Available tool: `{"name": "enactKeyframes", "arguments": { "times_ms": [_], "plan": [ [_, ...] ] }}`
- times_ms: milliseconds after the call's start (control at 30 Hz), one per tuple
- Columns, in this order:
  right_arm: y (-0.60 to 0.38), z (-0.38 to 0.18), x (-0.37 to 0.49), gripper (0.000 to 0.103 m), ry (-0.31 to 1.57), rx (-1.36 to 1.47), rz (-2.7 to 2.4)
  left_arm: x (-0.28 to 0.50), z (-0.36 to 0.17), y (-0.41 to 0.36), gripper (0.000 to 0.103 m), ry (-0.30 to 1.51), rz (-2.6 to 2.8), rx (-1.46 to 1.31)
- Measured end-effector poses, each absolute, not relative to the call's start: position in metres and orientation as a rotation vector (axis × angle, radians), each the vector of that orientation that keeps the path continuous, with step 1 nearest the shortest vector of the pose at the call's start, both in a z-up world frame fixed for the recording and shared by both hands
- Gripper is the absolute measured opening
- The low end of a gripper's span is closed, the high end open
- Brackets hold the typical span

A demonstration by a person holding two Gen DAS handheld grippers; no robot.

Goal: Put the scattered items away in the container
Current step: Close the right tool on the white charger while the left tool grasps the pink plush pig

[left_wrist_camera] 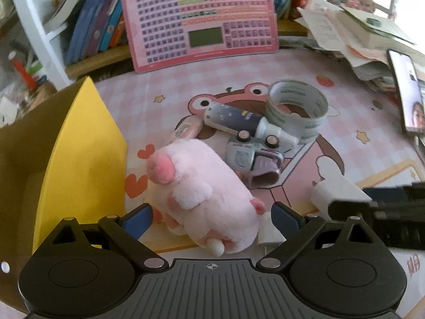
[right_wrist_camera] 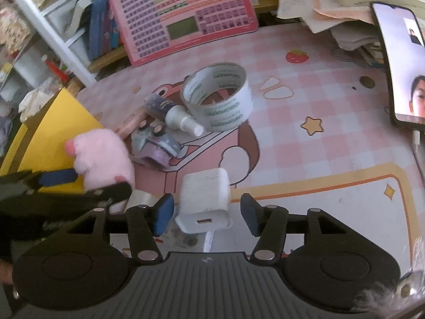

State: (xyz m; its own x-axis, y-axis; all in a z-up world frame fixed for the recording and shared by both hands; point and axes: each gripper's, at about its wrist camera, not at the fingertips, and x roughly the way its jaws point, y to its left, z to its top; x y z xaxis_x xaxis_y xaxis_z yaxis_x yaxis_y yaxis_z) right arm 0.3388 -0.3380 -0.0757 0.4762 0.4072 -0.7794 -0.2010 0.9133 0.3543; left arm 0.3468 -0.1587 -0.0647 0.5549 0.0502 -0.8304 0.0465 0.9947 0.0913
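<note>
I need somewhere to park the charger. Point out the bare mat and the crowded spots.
Bare mat lies between the tape roll and the phone, and down to the orange border line. It is crowded from the tape roll leftward: spray bottle, toy car, plush toy, then the yellow box.

Propped phone (right_wrist_camera: 403, 61), pink keyboard board (left_wrist_camera: 199, 18)

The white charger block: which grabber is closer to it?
Right. The right gripper has the white charger block between its open fingers; the left gripper sits beside it, around the pink plush toy.
</note>
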Motion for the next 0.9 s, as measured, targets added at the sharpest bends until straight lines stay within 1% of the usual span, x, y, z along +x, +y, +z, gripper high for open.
{"name": "enactKeyframes", "arguments": {
  "times_ms": [200, 267, 300, 333, 367, 400, 433, 467, 533, 700, 900],
  "plan": [
    [-0.318, -0.079, 0.34, 0.055, 0.981, 0.126, 0.375, 0.362, -0.074, -0.151, 0.096, 1.022, 0.086, -0.007],
    [-0.316, -0.082, 0.343, 0.052, 0.983, 0.112, 0.361, 0.364, -0.077, -0.149, 0.096, 1.023, 0.11, -0.018],
    [-0.315, -0.084, 0.345, 0.048, 0.987, 0.103, 0.351, 0.366, -0.079, -0.148, 0.095, 1.025, 0.122, -0.02],
    [-0.314, -0.086, 0.346, 0.044, 0.989, 0.099, 0.348, 0.366, -0.081, -0.147, 0.093, 1.03, 0.132, -0.02],
    [-0.313, -0.087, 0.347, 0.043, 0.991, 0.094, 0.346, 0.367, -0.084, -0.146, 0.09, 1.037, 0.142, -0.026],
    [-0.312, -0.088, 0.347, 0.042, 0.99, 0.086, 0.344, 0.368, -0.085, -0.144, 0.082, 1.046, 0.153, -0.033],
    [-0.311, -0.088, 0.346, 0.042, 0.985, 0.079, 0.344, 0.368, -0.087, -0.143, 0.07, 1.05, 0.164, -0.039],
    [-0.31, -0.088, 0.346, 0.042, 0.983, 0.071, 0.343, 0.367, -0.087, -0.142, 0.07, 1.048, 0.161, -0.048],
    [-0.308, -0.087, 0.344, 0.042, 0.98, 0.054, 0.34, 0.364, -0.085, -0.141, 0.063, 1.034, 0.152, -0.063],
    [-0.307, -0.074, 0.335, 0.042, 0.939, 0.054, 0.33, 0.347, -0.069, -0.153, 0.062, 0.986, 0.095, -0.079],
    [-0.304, -0.064, 0.313, 0.042, 0.946, 0.076, 0.325, 0.315, -0.044, -0.154, 0.062, 0.926, -0.018, -0.066]
  ]
}}
